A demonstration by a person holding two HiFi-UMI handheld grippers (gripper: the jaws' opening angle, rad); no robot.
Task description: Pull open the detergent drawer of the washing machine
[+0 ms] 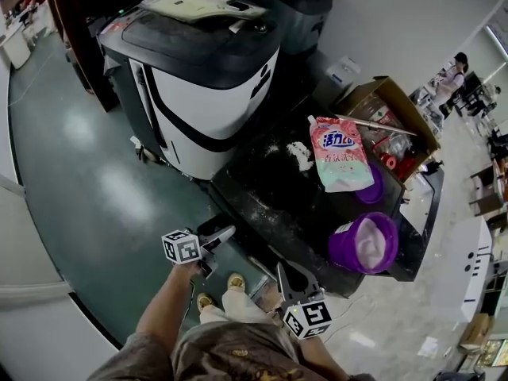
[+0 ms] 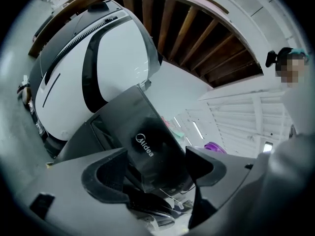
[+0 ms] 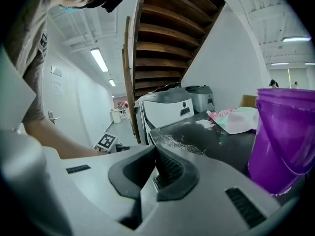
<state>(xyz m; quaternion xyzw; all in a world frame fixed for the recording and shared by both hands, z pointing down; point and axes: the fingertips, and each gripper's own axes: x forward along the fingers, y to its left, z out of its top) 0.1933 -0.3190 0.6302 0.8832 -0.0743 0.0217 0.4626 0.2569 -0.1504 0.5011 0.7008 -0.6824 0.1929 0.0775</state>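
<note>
The detergent drawer [image 2: 147, 146] is the black front piece with the word Midea on it. In the left gripper view it sits right between the two jaws of the left hand-held gripper [image 2: 155, 173]. Those jaws are spread wide, one on each side of the drawer. I cannot tell if they touch it. In the head view the left hand-held gripper [image 1: 218, 248] is in the lower middle of the frame, and its tips are at the near corner of the black washing machine [image 1: 262, 205]. The right hand-held gripper [image 1: 284, 270] is a bit lower and more to the right, close to the machine's front edge. In the right gripper view the right hand-held gripper [image 3: 156, 168] has its jaws pressed together with nothing in them. There are two hand-held grippers in all. On top of the washing machine there is one pink and white detergent bag [image 1: 340, 153], some spilled white powder [image 1: 300, 155] and two purple cups. One purple cup [image 1: 363, 242] is near the front, and the other purple cup [image 1: 373, 189] peeks out from under the bag. One open cardboard box [image 1: 389, 117] is at the right of the frame. One big white and black machine [image 1: 206, 94] stands in the upper left.
</note>
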